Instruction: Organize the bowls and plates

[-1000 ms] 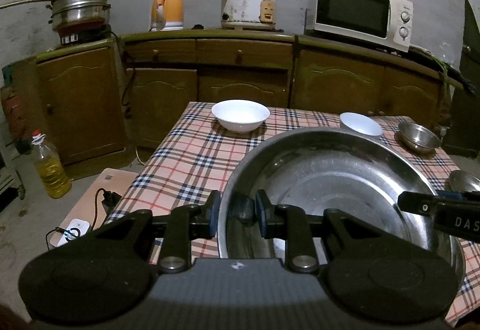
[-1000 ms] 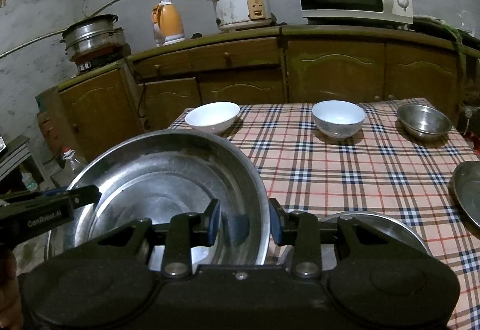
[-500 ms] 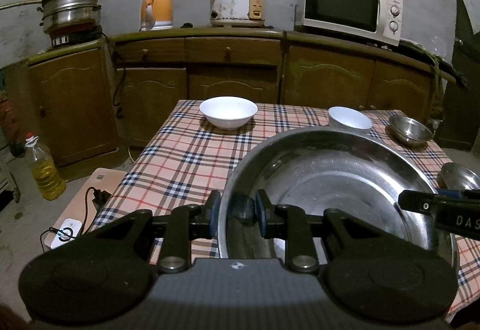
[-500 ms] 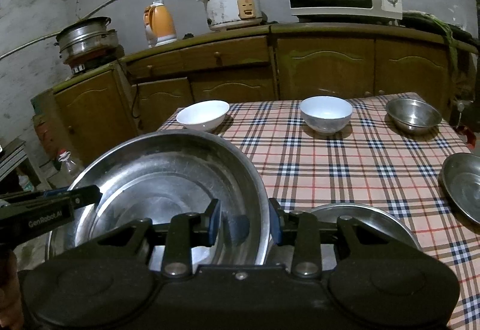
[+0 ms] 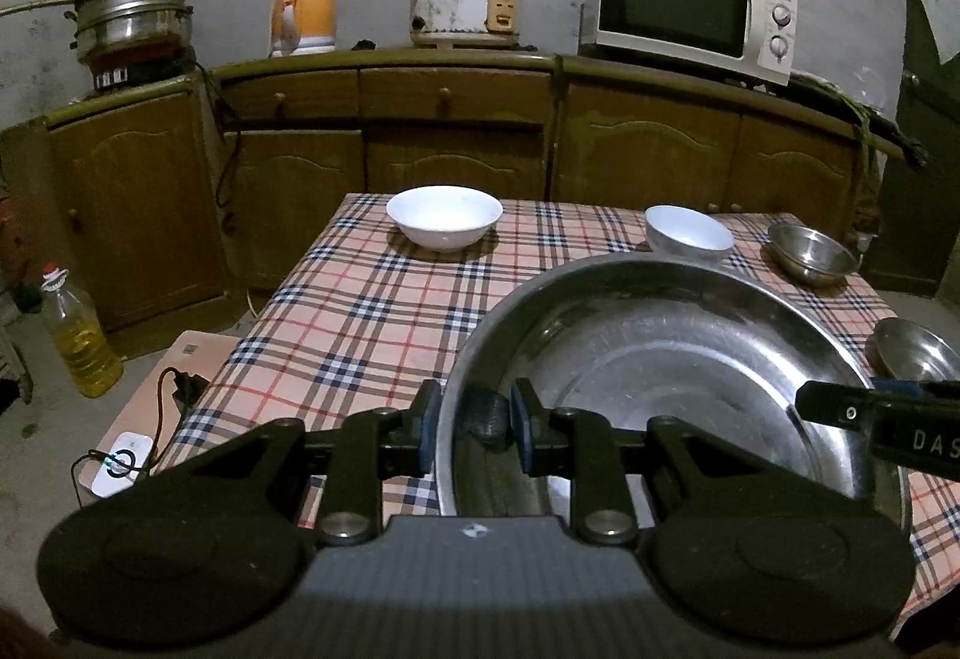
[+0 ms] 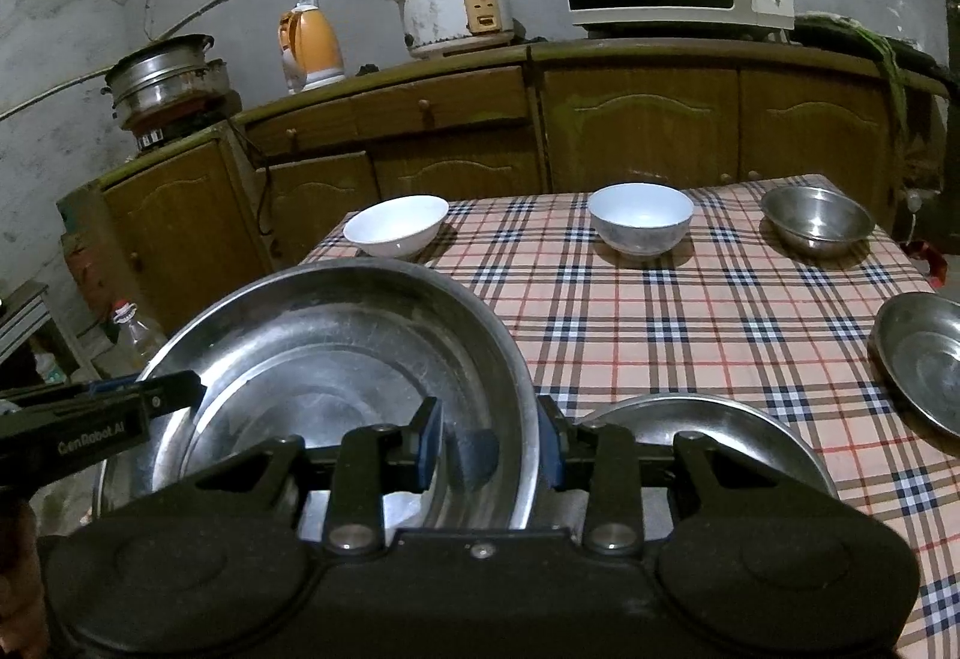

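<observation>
I have the left gripper (image 5: 474,434) and right gripper (image 6: 492,449) each clamped on opposite rim sections of the steel basin (image 5: 660,353), held above the near edge of the table (image 6: 690,323). Beyond it stand a white bowl (image 5: 444,215), a second bowl (image 6: 639,218), and a steel bowl (image 6: 816,221).
</observation>
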### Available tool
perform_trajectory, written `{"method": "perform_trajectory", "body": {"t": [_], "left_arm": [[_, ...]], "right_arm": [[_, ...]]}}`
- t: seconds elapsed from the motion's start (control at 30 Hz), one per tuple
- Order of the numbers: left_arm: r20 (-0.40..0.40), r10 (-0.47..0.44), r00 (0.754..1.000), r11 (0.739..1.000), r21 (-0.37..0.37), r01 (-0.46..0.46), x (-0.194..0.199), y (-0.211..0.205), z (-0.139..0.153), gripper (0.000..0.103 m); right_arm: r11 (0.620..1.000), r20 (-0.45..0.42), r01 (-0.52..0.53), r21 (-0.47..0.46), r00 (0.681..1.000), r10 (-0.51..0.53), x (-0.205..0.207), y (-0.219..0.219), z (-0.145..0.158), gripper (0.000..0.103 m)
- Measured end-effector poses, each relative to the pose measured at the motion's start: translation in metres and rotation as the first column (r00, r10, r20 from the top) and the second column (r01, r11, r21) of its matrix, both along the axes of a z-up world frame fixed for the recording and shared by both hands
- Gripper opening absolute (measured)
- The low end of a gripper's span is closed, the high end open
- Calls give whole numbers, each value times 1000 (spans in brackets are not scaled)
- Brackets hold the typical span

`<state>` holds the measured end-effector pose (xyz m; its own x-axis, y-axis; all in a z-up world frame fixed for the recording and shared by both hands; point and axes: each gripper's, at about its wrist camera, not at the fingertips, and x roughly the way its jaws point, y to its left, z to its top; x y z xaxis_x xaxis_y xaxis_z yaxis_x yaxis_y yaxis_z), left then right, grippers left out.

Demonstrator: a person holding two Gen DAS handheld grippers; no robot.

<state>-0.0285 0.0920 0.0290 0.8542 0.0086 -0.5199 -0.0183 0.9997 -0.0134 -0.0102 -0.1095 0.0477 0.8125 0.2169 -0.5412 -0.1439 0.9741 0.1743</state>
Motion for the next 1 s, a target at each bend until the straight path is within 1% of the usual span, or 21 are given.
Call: {"method": "perform_trajectory", "body": {"t": [1.0], "left_arm": [[-21,-43,999,999,1,43,0,-15,-9,26]], "right_arm": [[999,-28,46,4,999,-46,-9,-16,-8,42]]}}
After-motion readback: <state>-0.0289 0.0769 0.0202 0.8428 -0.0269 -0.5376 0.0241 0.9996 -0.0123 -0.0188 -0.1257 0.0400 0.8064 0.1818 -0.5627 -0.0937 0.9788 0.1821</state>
